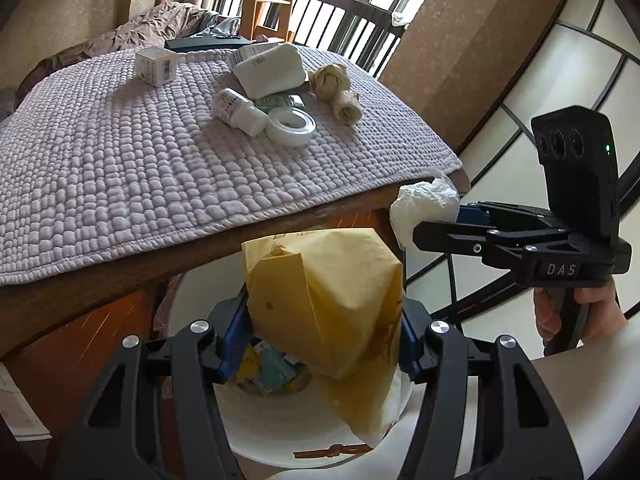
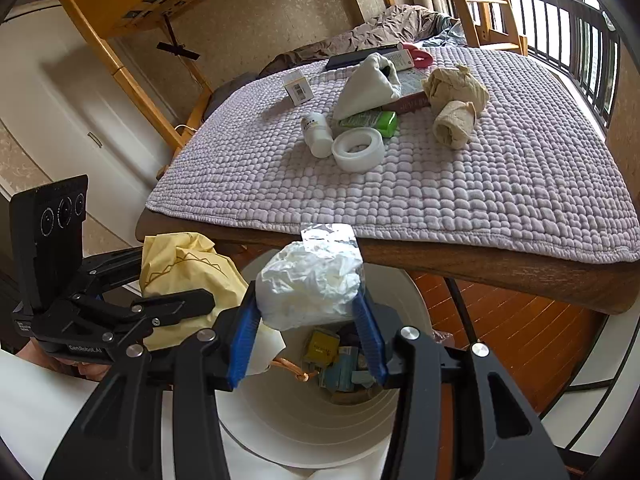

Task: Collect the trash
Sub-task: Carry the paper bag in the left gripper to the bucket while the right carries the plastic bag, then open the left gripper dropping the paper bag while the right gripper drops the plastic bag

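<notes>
My left gripper (image 1: pixel 320 340) is shut on a crumpled yellow paper bag (image 1: pixel 324 300), held over the open mouth of a white bin (image 1: pixel 280 432) that stands on the floor by the table. Several bits of rubbish lie at the bin's bottom. My right gripper (image 2: pixel 308 340) is shut on a crumpled white plastic wad (image 2: pixel 312 280), also above the white bin (image 2: pixel 304 428). In the right wrist view the left gripper (image 2: pixel 200 300) and yellow bag (image 2: pixel 180 264) sit at the left. In the left wrist view the right gripper (image 1: pixel 424 232) holds the white wad (image 1: pixel 424 204) at the table's edge.
A table with a lilac knitted mat (image 2: pixel 440 184) holds crumpled brown paper (image 2: pixel 456 100), a tape roll (image 2: pixel 356 148), a white bottle (image 2: pixel 318 132), a green packet (image 2: pixel 372 120), a white pouch (image 2: pixel 368 84) and a small box (image 2: pixel 298 88). A balcony railing (image 2: pixel 560 32) stands behind.
</notes>
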Available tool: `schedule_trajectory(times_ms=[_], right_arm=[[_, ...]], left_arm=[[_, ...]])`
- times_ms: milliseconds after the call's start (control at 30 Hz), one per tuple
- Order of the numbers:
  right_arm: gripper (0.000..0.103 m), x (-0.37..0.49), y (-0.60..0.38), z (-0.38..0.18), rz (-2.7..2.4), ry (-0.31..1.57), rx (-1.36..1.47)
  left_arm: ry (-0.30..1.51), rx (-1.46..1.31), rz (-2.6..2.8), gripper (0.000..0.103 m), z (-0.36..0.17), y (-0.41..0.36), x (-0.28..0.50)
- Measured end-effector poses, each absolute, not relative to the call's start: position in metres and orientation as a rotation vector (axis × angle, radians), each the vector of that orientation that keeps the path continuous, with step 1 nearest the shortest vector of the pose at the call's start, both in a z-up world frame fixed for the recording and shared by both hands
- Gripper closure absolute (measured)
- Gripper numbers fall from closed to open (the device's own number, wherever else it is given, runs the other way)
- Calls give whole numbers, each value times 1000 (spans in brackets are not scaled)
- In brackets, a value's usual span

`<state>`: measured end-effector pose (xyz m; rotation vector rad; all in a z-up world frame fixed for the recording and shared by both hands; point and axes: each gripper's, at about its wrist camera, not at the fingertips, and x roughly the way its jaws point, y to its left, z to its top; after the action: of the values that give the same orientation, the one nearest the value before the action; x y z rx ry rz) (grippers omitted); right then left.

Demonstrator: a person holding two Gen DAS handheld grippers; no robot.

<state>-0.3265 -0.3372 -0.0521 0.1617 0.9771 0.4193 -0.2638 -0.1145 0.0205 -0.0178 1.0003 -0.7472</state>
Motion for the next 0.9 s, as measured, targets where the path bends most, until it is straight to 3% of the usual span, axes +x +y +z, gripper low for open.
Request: schedule_trajectory(times_ms=[900], right_arm=[[58,-321,-328,-94,435,1081,119]], left_arm=[[1085,152,-652,43,-26,-137,-264]])
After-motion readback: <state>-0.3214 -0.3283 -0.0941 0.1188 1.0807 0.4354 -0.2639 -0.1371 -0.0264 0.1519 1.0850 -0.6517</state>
